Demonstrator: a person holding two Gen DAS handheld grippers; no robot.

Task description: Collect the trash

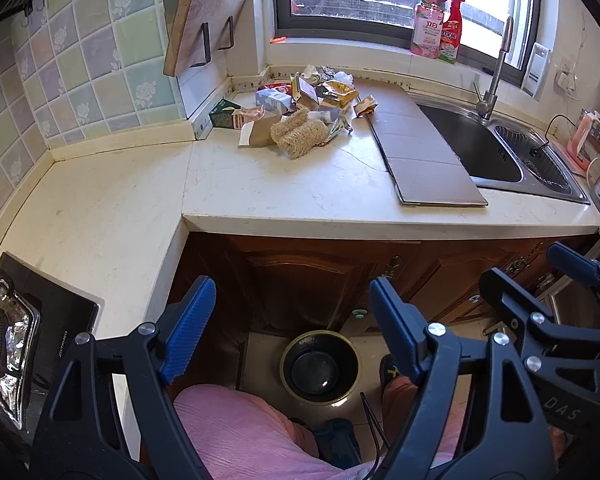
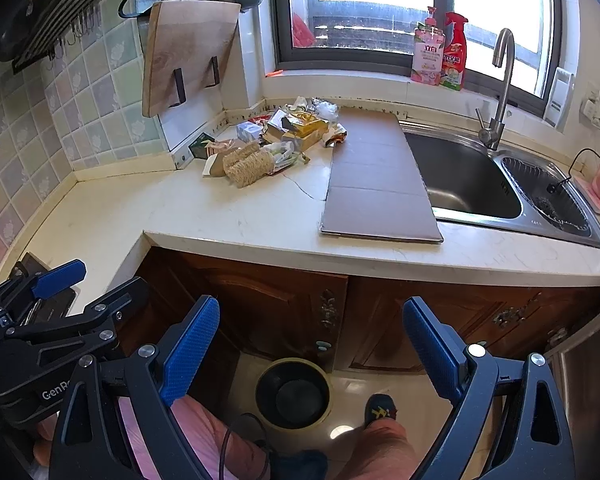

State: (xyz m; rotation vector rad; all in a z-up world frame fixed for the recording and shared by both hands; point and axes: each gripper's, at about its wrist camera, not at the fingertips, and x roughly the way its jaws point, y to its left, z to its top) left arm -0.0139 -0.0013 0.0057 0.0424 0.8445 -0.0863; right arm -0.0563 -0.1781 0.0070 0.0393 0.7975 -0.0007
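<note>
A pile of trash (image 1: 300, 108) lies at the back of the white counter: cartons, wrappers, torn cardboard and two loofah rolls (image 1: 298, 134). It also shows in the right wrist view (image 2: 276, 140). A flat cardboard sheet (image 1: 416, 148) lies beside it, over the sink's edge. A round black trash bin (image 1: 319, 366) stands on the floor in front of the cabinets, also seen in the right wrist view (image 2: 294, 394). My left gripper (image 1: 290, 320) is open and empty, held above the bin. My right gripper (image 2: 310, 336) is open and empty beside it.
A steel double sink (image 2: 500, 184) with a tap (image 2: 500, 88) sits on the right. A gas hob (image 1: 16, 336) is at the left. A cutting board (image 2: 188, 56) hangs on the tiled wall. Two bottles (image 2: 440, 52) stand on the window sill. Wooden cabinet doors (image 2: 284, 312) are below.
</note>
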